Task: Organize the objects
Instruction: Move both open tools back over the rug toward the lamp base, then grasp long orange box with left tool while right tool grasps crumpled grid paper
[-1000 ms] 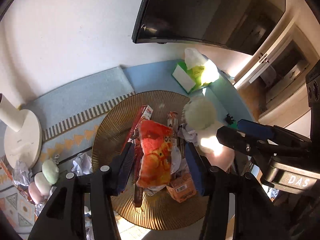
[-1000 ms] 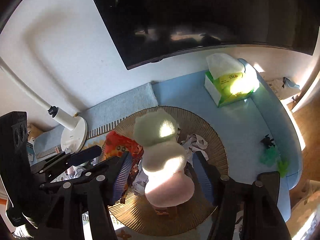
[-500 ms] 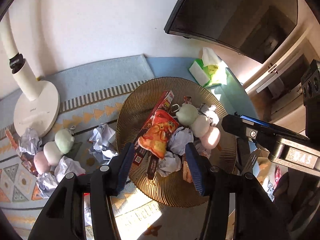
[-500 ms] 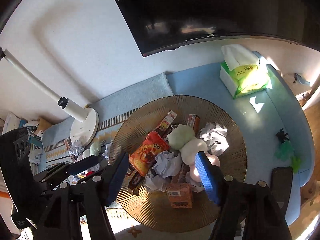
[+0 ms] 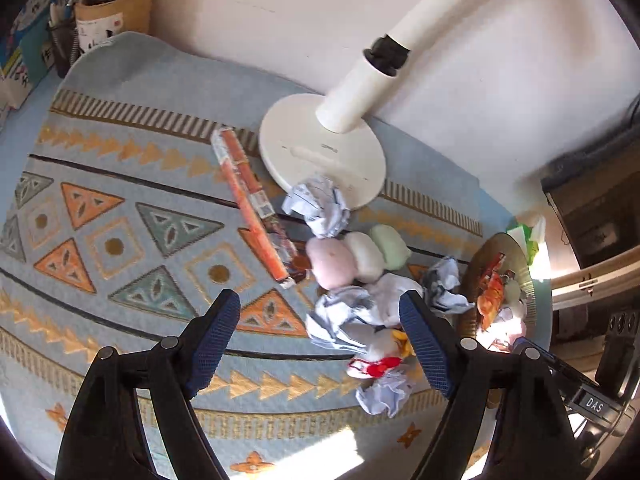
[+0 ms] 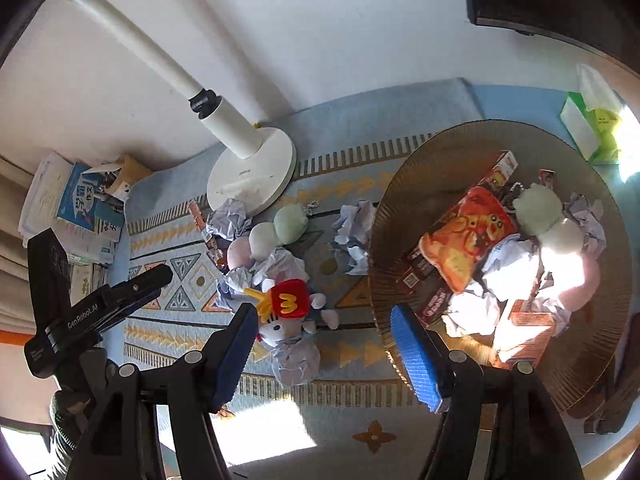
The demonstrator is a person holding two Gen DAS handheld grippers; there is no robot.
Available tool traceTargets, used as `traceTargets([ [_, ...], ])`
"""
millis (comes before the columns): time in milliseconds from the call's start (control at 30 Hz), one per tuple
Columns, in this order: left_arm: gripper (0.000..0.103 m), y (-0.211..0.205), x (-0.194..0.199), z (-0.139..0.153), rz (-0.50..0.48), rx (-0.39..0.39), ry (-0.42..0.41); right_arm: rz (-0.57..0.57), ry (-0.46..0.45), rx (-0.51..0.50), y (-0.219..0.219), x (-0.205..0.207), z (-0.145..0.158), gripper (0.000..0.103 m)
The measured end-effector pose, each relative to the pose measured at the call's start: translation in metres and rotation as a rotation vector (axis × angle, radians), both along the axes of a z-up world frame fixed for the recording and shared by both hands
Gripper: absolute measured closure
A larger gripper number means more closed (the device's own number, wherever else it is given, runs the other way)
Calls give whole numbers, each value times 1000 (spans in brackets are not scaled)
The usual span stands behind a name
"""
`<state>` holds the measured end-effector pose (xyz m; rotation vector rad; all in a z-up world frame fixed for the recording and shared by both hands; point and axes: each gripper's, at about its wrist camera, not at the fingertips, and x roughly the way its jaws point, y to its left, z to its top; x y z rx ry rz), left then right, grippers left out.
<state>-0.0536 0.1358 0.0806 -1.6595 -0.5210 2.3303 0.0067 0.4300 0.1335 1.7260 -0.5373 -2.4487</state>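
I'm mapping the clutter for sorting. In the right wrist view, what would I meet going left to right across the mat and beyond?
Stack of books → white lamp base → plush toy with red hat → crumpled paper → orange snack bag in the brown woven tray → green tissue box.

Pale blue mat (image 5: 120,208) with orange and teal triangles; bronze ribbed tray (image 6: 424,168); blue-padded black tongs (image 6: 324,344).

Both wrist views high over the patterned mat (image 5: 120,240), angled down (shared: white lamp base (image 6: 252,172)).
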Motion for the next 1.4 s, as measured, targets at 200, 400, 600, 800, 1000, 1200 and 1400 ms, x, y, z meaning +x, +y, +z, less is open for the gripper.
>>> traceTargets([
  [200, 22, -6, -46, -35, -31, -127, 10, 90, -31, -67, -61, -64, -14, 35],
  [400, 24, 16, -73, -68, -76, -212, 1, 18, -141, -171, -82, -133, -47, 35],
  [600, 57, 10, -73, -77, -169, -261, -9, -50, -271, -222, -92, -162, -88, 35],
  [800, 63, -33, -66, -75, -176, -205, -52, -45, -287, -172, -114, -173, -101, 35],
  [1000, 63, -37, -81, -75, -154, -190, -50, -58, -323, -137, -128, -183, -119, 35],
  [1200, 63, -19, -92, -74, -171, -249, -26, -20, -302, -79, -135, -181, -118, 35],
  [1400, 63, -2, -97, -74, -169, -265, -18, -23, -290, -75, -134, -178, -118, 39],
])
